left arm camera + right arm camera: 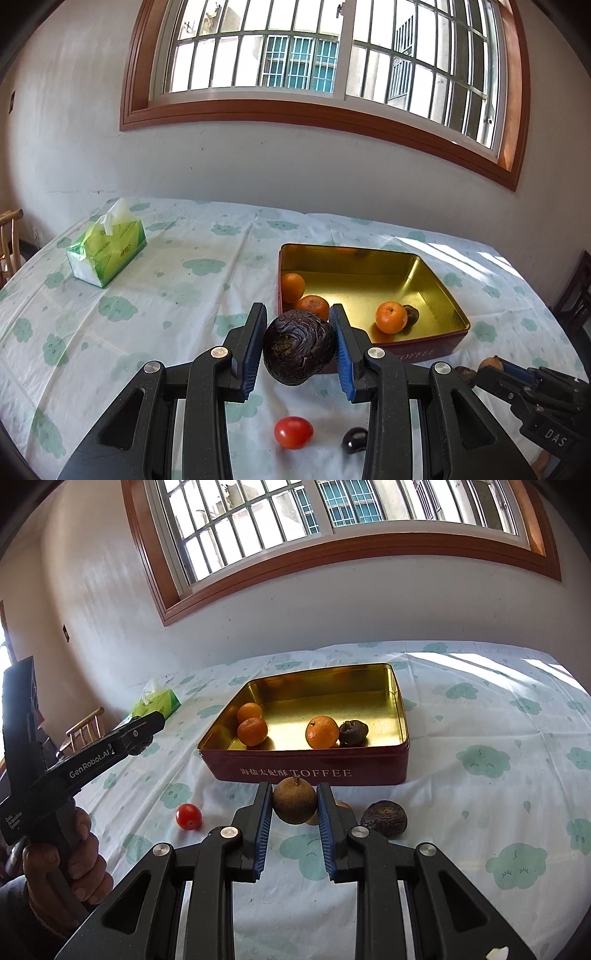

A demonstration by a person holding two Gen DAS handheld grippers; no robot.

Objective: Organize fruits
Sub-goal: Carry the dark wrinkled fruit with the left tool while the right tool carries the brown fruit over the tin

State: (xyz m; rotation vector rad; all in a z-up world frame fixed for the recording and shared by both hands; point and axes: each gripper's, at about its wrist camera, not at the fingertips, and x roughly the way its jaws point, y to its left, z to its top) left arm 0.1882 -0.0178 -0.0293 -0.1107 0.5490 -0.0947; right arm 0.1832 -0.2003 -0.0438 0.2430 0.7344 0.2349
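Observation:
My left gripper [298,345] is shut on a dark wrinkled fruit [298,347], held above the table just in front of the red toffee tin [424,349]. The tin [314,771] holds three oranges [322,732] and a dark wrinkled fruit [352,733]. My right gripper [294,806] is shut on a round brown fruit [294,800] close to the tin's front wall. A cherry tomato [188,816], another dark wrinkled fruit [384,818] and a small brown fruit [343,806] lie on the cloth. A small dark fruit [354,439] lies beside the tomato [293,432].
A green tissue box [105,251] stands on the far left of the table. A wooden chair [86,725] stands beyond the table's left edge. The wall and window lie behind the table. The left gripper [138,734] shows at the left in the right wrist view.

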